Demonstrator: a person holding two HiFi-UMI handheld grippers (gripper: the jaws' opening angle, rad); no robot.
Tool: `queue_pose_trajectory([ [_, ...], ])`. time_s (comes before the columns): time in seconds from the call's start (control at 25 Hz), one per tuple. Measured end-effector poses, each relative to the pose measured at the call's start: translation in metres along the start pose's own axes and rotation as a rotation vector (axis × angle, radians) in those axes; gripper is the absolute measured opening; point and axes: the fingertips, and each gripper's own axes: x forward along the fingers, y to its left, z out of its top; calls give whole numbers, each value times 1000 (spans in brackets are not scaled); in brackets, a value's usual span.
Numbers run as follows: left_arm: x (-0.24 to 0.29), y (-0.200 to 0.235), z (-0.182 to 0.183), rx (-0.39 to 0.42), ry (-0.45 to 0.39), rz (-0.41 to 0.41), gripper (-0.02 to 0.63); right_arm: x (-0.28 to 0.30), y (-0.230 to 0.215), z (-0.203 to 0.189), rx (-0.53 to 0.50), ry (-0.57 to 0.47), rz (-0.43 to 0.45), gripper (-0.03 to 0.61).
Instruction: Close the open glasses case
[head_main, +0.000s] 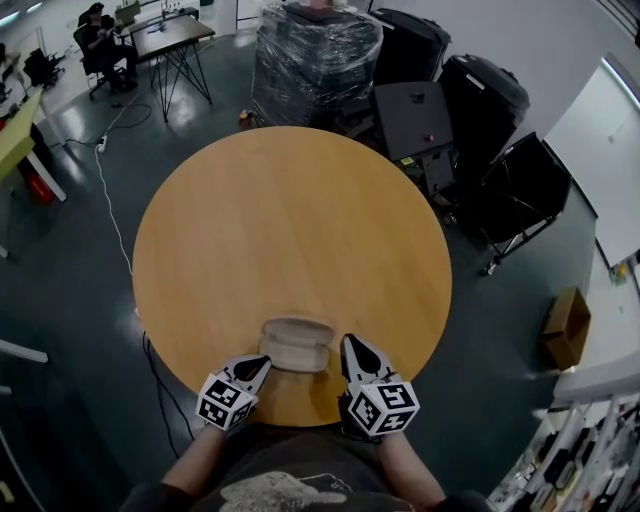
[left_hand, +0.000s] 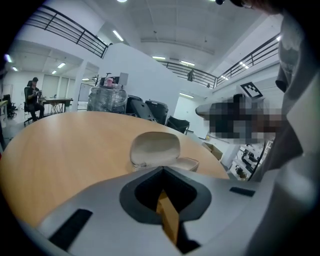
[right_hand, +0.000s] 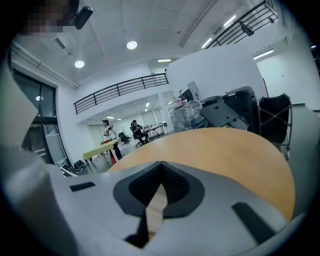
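a round wooden table (head_main: 290, 220) stands on a dark, glossy floor (head_main: 70, 300). behind it sit a plastic-wrapped pallet (head_main: 315, 50) and black cases (head_main: 480, 100). white walls (right_hand: 220, 75), a railed balcony (right_hand: 120, 90) and ceiling lights (right_hand: 131, 45) rise above.

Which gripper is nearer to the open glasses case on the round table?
Left, narrowly. The left gripper points at the near-left corner of the glasses case, almost touching; the right gripper lies off its right end, a sliver of table between.

glasses case (head_main: 295, 343) at table (head_main: 290, 220) edge, between left tongs (head_main: 261, 362) and right tongs (head_main: 351, 345)
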Motion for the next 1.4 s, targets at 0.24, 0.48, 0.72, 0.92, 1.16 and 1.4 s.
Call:
queue_pose_trajectory([
  [0.24, -1, -2, -16, 30, 52, 3, 8, 11, 11, -12, 54, 53, 46, -11],
  [0.48, 0, -2, -21, 5, 50, -6, 8, 42, 8, -33, 55, 209, 16, -11],
  [0.72, 1, -4, -21, -10, 54, -13, 8, 67, 6, -42, 41, 290, 11, -11],
  [0.92, 0, -3, -20, -18, 47, -16, 8, 63, 5, -58, 24, 315, -9, -11],
  [1.16, -2, -4, -20, 8, 22, -7, 8, 46, 16, -68, 54, 305, 41, -11],
  [1.4, -15, -10, -25, -34, -3, -2, 8, 31, 25, -84, 67, 332, 93, -11],
])
